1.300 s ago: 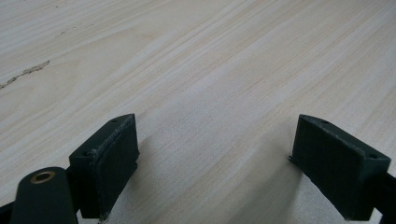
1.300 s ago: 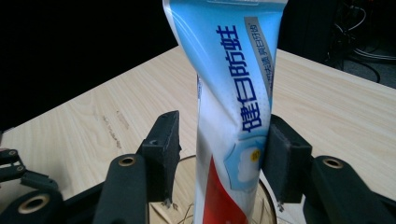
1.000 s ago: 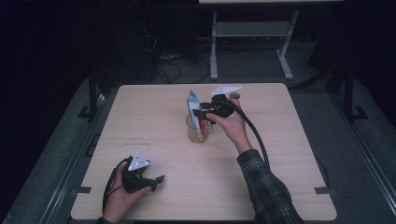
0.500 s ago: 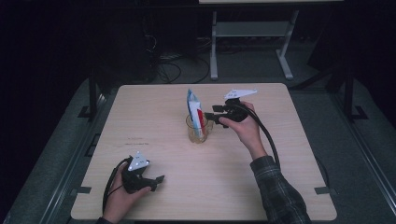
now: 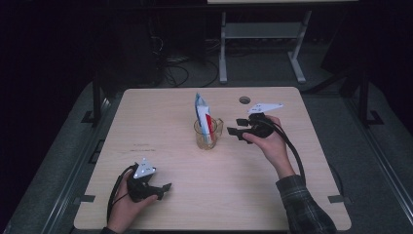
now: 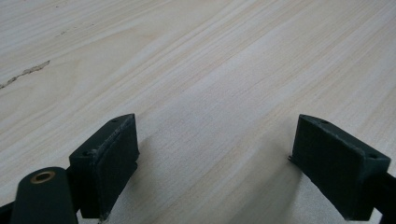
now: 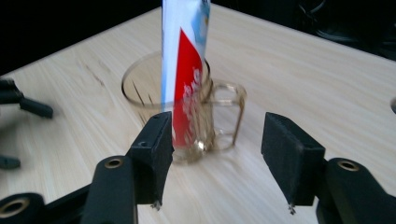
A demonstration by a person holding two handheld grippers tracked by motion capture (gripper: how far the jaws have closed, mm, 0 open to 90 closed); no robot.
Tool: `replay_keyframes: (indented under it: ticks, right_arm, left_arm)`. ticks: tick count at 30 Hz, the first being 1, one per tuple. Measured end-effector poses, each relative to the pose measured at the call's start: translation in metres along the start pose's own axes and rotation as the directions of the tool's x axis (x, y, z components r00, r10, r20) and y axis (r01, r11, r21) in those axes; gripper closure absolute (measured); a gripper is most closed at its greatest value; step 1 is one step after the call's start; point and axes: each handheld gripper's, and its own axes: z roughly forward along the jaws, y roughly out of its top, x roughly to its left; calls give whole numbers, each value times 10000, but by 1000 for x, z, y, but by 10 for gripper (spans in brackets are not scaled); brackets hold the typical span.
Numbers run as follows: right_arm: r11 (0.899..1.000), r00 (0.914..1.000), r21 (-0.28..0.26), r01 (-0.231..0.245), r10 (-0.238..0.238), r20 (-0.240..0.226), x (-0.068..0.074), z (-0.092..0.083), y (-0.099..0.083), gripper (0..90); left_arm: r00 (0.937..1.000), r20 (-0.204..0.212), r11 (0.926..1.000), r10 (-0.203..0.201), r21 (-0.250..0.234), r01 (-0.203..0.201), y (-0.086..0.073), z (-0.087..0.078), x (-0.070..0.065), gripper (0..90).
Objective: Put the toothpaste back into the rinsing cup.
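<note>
At table centre a toothpaste tube point(image 5: 202, 116) stands in a clear mug point(image 5: 208, 134); my right gripper point(image 5: 237, 127), at its three o'clock, gapes empty. Placement looks done; my left gripper point(image 5: 164, 188) also gapes empty.

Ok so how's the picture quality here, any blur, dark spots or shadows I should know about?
High view: the table is evenly lit, while the room around it falls to near black. Right gripper view: the tube and glass mug look slightly smeared, the right tool's jaws sharper. Left gripper view: the wood grain is crisp, with soft shadows under the left tool's open jaws.
</note>
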Motion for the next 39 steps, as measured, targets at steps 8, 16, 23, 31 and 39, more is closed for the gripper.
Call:
replay_keyframes:
  ticks: [8, 16, 23, 31, 39]
  right_arm:
    - [9999, 9997, -30, -165, 165, 173, -4, -17, -17, 422]
    - [9995, 9988, 254, -190, 178, 467, -5, -30, -41, 403]
    - [9973, 9969, 658, -340, 292, 730, -8, -39, -65, 395]
    - [9933, 9938, 1008, -565, 463, 1010, -9, -53, -93, 364]
    - [9902, 9890, 1257, -600, 419, 1420, -8, -68, -119, 342]
  left_arm:
    - [10000, 1, 10000, 1, 0, -1, 0, 0, 0, 134]
    - [10000, -7, 10000, -13, -7, 13, 0, 0, 0, 134]
    - [10000, -10, 10000, -6, 4, 6, 0, 0, 0, 134]
    - [10000, -21, 10000, -37, 1, 37, 0, 0, 0, 134]
    - [10000, -36, 10000, -42, -14, 42, 0, 0, -1, 134]
